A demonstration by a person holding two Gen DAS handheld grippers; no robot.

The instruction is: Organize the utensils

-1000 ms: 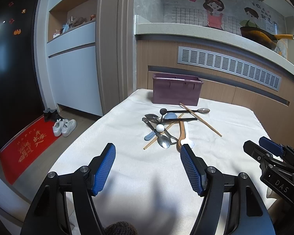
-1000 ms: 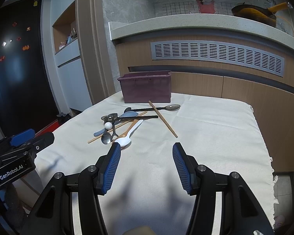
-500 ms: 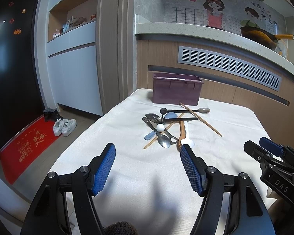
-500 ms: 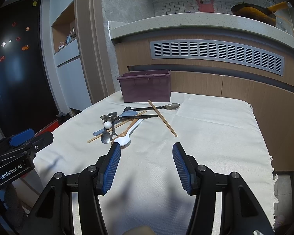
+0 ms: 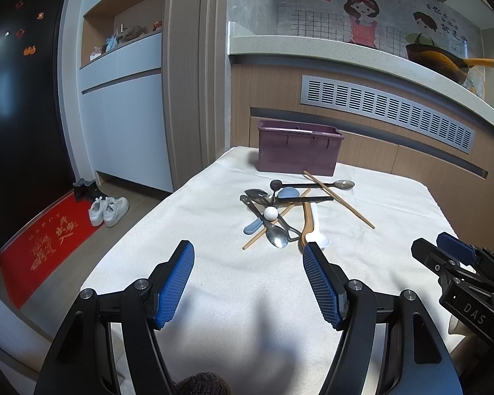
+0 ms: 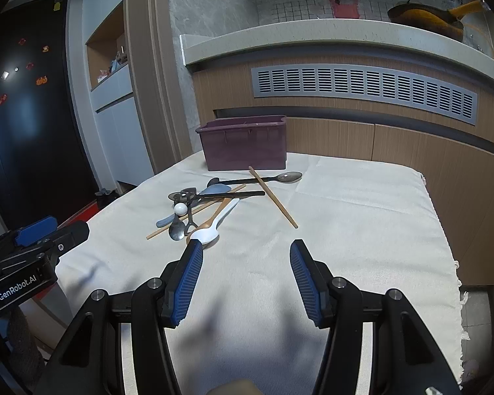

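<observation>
A heap of utensils (image 5: 280,210) lies mid-table: metal spoons, a white spoon (image 6: 214,227), a wooden spoon, a blue-handled piece and loose chopsticks (image 6: 273,197). Behind the heap stands a purple bin (image 5: 298,151), also seen as the purple bin (image 6: 247,146) in the right wrist view. My left gripper (image 5: 248,256) hovers open over the near cloth, short of the heap. My right gripper (image 6: 245,253) is open too, its left fingertip close to the white spoon's bowl. Nothing sits between either pair of fingers.
A white cloth (image 5: 214,296) covers the table, whose left edge drops to the floor with shoes (image 5: 108,210) and a red mat (image 5: 46,243). A wooden counter front with a vent (image 6: 362,89) rises behind. The cloth's right edge (image 6: 451,263) is frayed.
</observation>
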